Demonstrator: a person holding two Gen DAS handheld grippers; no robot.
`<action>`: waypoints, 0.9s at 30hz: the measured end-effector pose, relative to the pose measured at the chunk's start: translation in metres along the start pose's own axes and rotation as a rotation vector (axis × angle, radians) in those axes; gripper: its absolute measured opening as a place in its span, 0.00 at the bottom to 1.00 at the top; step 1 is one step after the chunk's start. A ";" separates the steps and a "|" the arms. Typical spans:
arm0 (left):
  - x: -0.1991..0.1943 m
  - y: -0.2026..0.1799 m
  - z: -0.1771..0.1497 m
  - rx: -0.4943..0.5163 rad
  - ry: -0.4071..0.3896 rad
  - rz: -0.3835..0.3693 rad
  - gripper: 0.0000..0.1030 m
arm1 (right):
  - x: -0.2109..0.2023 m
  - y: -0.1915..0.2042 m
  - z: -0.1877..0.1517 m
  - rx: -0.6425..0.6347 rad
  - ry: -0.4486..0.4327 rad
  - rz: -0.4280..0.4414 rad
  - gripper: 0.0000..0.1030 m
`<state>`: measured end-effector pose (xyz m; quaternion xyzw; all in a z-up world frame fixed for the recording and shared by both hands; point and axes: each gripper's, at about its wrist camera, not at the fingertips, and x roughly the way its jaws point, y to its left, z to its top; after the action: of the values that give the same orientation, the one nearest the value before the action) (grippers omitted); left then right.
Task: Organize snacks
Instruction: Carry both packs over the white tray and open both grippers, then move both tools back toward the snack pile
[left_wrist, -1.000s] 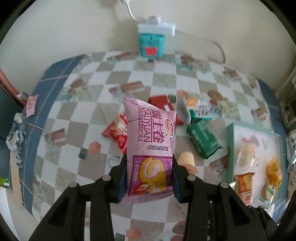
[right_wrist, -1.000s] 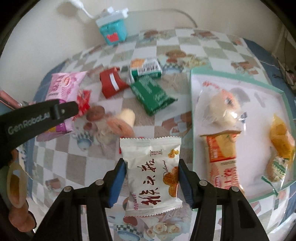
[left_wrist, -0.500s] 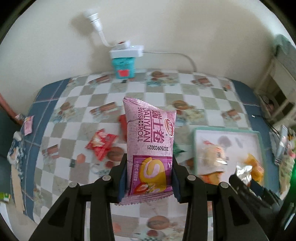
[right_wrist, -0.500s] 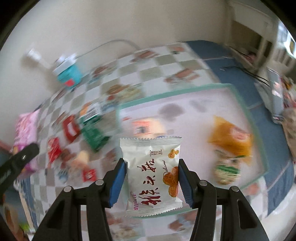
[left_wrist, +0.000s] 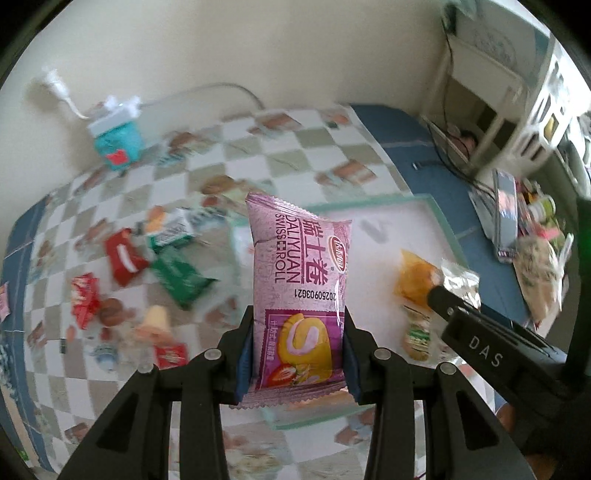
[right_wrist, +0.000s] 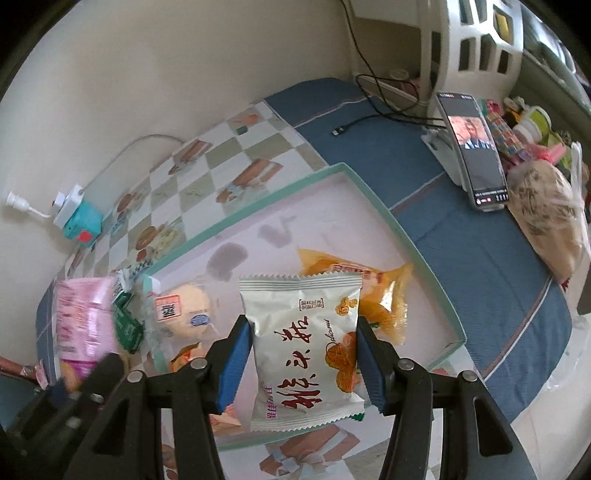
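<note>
My left gripper (left_wrist: 297, 360) clamped the pink Swiss-roll packet (left_wrist: 301, 295) and my right gripper (right_wrist: 302, 363) pinched the white crimped snack packet (right_wrist: 304, 352), both held above the shallow green-rimmed tray (right_wrist: 417, 251).

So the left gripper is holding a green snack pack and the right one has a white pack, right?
Not quite. The left gripper holds a pink Swiss roll pack, not a green one, as the left wrist view shows. The green packs lie on the table. The right gripper does hold a white pack.

"DALIYUAN SWISS ROLL" on pink packet (left_wrist: 301, 291)
</note>
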<state>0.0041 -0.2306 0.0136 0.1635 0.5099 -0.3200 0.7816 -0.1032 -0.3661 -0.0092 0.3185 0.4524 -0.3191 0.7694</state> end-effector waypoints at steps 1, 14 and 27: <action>0.005 -0.004 0.000 0.003 0.012 -0.006 0.41 | 0.002 -0.003 0.000 0.007 0.004 0.001 0.56; 0.041 -0.025 -0.009 0.020 0.085 -0.026 0.42 | 0.036 -0.015 -0.003 0.046 0.093 0.040 0.58; 0.033 -0.003 -0.002 -0.049 0.092 0.051 0.76 | 0.029 -0.014 -0.001 0.050 0.069 0.008 0.75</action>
<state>0.0102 -0.2427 -0.0169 0.1718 0.5488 -0.2794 0.7689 -0.1032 -0.3797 -0.0379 0.3502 0.4691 -0.3160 0.7466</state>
